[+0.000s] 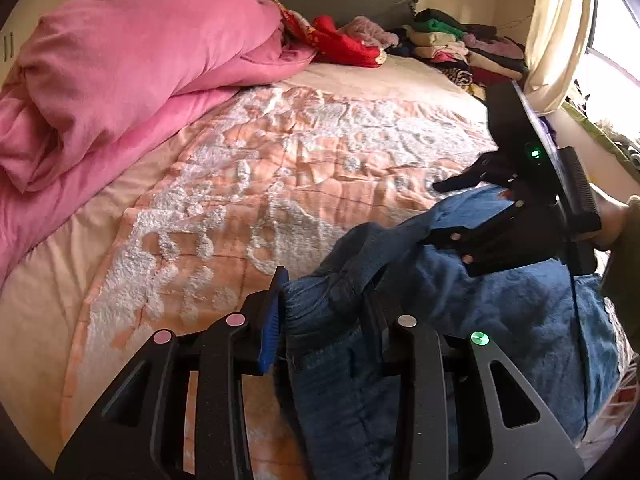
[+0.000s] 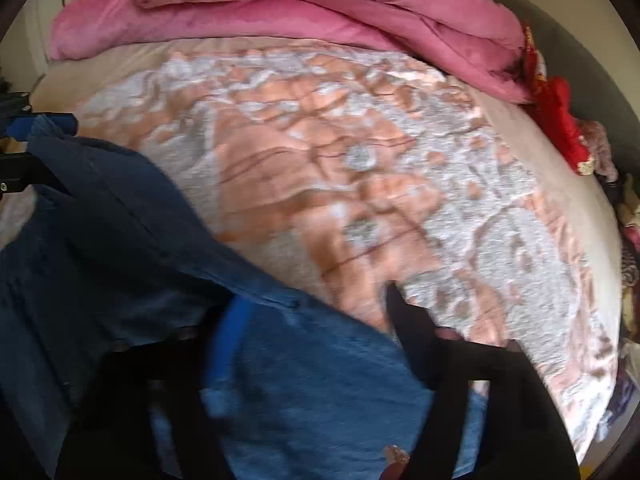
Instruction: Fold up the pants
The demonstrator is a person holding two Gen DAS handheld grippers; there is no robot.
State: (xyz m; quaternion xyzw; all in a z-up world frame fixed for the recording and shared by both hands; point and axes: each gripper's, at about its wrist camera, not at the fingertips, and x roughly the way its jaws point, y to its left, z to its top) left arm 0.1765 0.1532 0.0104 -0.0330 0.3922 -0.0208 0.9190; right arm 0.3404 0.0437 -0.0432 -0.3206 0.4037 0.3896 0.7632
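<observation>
Blue denim pants (image 1: 460, 320) lie bunched at the near right of the bed. My left gripper (image 1: 324, 312) has its fingers around a bunched edge of the pants, which fills the gap between them. My right gripper (image 1: 436, 210) shows in the left wrist view at the right, its fingers around another part of the pants. In the right wrist view the pants (image 2: 280, 380) cover the lower left, and the right gripper (image 2: 316, 312) has denim between its blue pad (image 2: 226, 340) and black finger. The left gripper (image 2: 44, 128) shows at the left edge, holding the cloth.
The bed is covered by a peach and white textured blanket (image 1: 280, 168). A folded pink duvet (image 1: 120, 60) lies at the far left. Red cloth (image 1: 344, 40) and stacked folded clothes (image 1: 460, 48) sit by the headboard. A curtain (image 1: 560, 28) hangs at the right.
</observation>
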